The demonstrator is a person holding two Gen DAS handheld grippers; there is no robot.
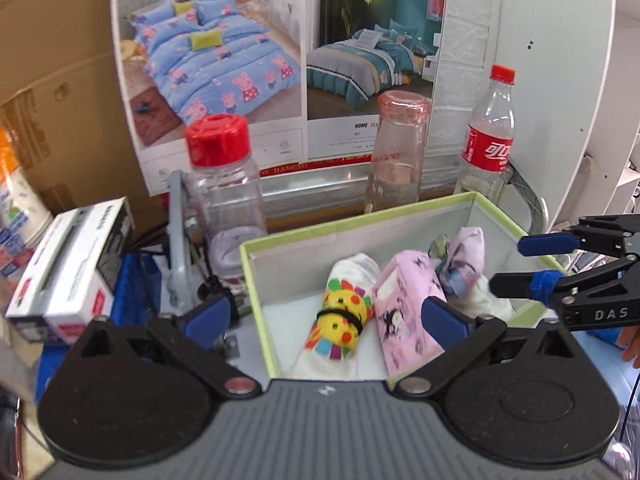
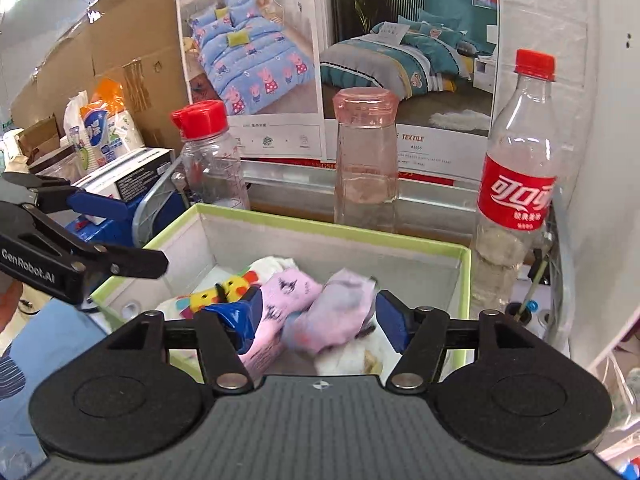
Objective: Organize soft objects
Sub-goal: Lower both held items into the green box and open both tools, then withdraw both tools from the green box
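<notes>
A green-rimmed storage box (image 1: 352, 222) holds three rolled soft items: a white roll with a yellow sun face (image 1: 344, 312), a pink cartoon-print roll (image 1: 404, 304) and a pale purple bundle (image 1: 466, 260). The box (image 2: 320, 230) and the rolls also show in the right wrist view: sun roll (image 2: 232, 290), pink roll (image 2: 288, 292), purple bundle (image 2: 340, 316). My left gripper (image 1: 326, 316) is open and empty above the box's near side. My right gripper (image 2: 318, 318) is open around the purple bundle, its fingers apart from it. It shows over the box's right rim in the left wrist view (image 1: 516, 262).
Behind the box stand a red-capped clear jar (image 1: 224, 184), a pink-lidded glass bottle (image 1: 396, 156) and a cola bottle (image 1: 488, 140). Bedding posters (image 1: 280, 60) and cardboard are at the back. A white carton (image 1: 68, 272) lies at the left. A white shelf panel (image 1: 560, 80) is at the right.
</notes>
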